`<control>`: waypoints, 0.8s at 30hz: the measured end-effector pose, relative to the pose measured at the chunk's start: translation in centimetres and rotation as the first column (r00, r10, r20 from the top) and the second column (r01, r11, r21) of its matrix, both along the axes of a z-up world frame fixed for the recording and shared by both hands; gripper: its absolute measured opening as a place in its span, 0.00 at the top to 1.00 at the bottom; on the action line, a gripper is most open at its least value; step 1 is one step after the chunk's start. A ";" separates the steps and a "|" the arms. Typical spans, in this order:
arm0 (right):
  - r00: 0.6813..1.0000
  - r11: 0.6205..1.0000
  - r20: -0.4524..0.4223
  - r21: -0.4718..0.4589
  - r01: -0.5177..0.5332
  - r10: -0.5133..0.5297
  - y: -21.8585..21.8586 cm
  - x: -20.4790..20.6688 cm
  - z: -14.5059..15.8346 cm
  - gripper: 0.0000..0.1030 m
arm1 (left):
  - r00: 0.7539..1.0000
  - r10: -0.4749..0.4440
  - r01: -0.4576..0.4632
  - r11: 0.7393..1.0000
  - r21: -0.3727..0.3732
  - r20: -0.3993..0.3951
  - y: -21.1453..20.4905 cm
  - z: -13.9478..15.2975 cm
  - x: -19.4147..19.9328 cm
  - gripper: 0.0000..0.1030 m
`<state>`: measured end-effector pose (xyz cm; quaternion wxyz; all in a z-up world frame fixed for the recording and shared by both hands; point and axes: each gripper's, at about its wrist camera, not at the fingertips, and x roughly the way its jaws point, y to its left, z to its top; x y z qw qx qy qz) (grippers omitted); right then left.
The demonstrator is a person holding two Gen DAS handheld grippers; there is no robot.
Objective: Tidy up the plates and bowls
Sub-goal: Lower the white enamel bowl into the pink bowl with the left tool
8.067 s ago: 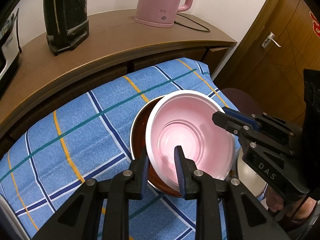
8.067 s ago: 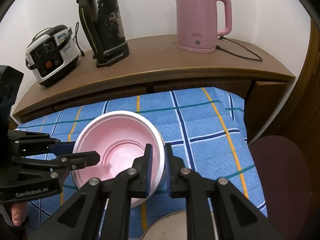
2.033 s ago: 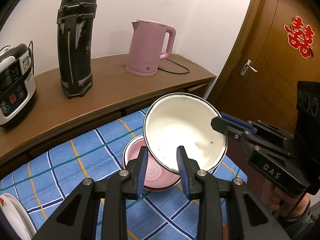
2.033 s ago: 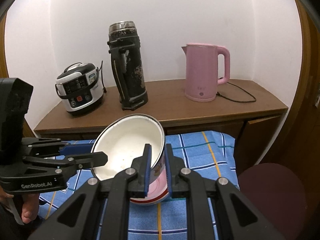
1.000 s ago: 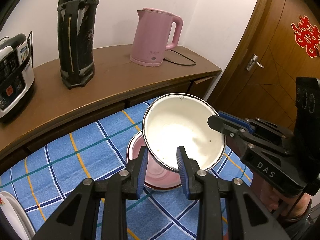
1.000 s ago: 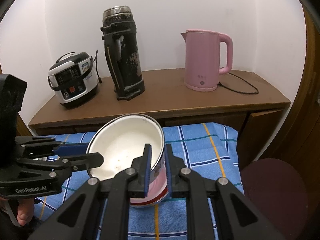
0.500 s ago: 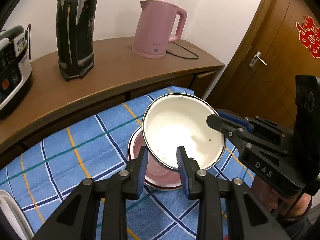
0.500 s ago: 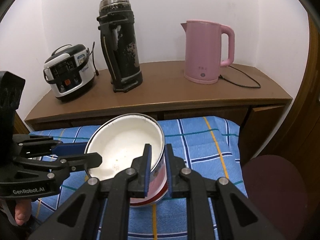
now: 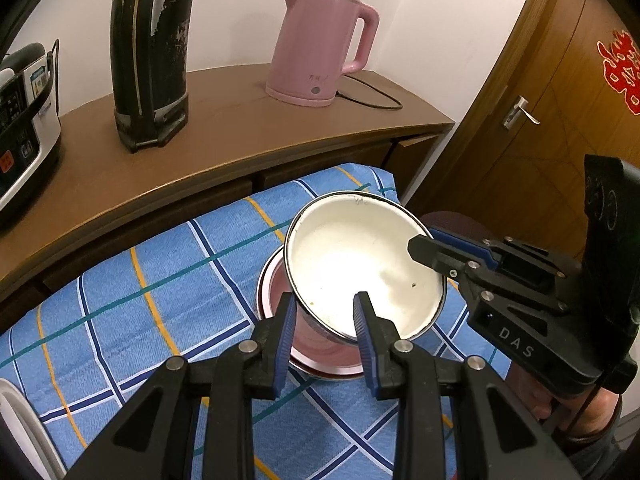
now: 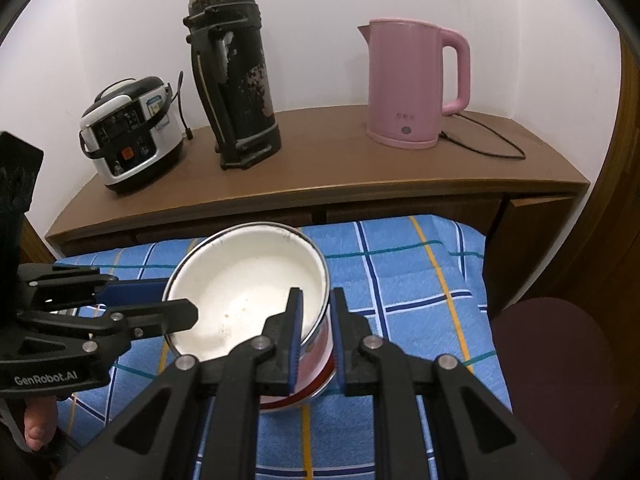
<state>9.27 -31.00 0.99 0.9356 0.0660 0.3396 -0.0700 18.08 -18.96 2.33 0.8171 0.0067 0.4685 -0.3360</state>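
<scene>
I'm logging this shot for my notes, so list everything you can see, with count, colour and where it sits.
White enamel bowl: one, white with a metal rim, held tilted over the pink bowl.
Pink plastic bowl: one, pink, on the cloth under the white bowl.
Blue checked tablecloth: one, blue with yellow, white and green lines, on the table.
Pink electric kettle: one, pink, on the brown sideboard, at the right.
Black worn thermos: one, black, mid sideboard.
Rice cooker: one, white and black, at the left on the sideboard.
Wooden door: one, brown, at the right.
Left gripper: black, shut on the white bowl's rim.
Right gripper: black, shut on the rim's other side.
</scene>
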 end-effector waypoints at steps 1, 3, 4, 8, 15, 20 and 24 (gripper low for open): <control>1.000 1.000 -0.002 0.001 0.001 -0.001 0.0 0.0 -0.1 0.86 | 1.000 0.000 0.000 1.000 0.001 -0.001 0.0 0.0 0.0 0.69; 1.000 1.000 -0.004 0.002 0.001 -0.001 -0.1 0.2 -0.2 0.86 | 1.000 0.000 0.000 1.000 0.004 -0.004 -0.1 -0.2 0.0 0.69; 1.000 1.000 -0.005 0.001 0.001 -0.001 -0.1 0.2 -0.2 0.86 | 1.000 0.000 0.000 1.000 0.006 -0.004 -0.1 -0.2 0.1 0.69; 1.000 1.000 -0.009 0.003 0.000 0.000 -0.1 0.3 -0.4 0.86 | 1.000 0.000 0.000 1.000 0.013 -0.008 -0.2 -0.3 0.1 0.69; 1.000 1.000 -0.021 0.006 0.002 -0.002 -0.1 0.5 -0.9 0.85 | 1.000 -0.003 0.003 1.000 0.027 -0.015 -0.4 -0.5 0.3 0.69; 1.000 1.000 -0.025 0.009 0.003 -0.003 -0.1 0.5 -1.1 0.85 | 1.000 -0.002 0.002 0.999 0.032 -0.018 -0.4 -0.7 0.3 0.69; 1.000 1.000 -0.026 0.009 0.003 -0.003 -0.1 0.5 -1.2 0.85 | 1.000 -0.003 0.003 0.999 0.035 -0.020 -0.4 -0.8 0.4 0.69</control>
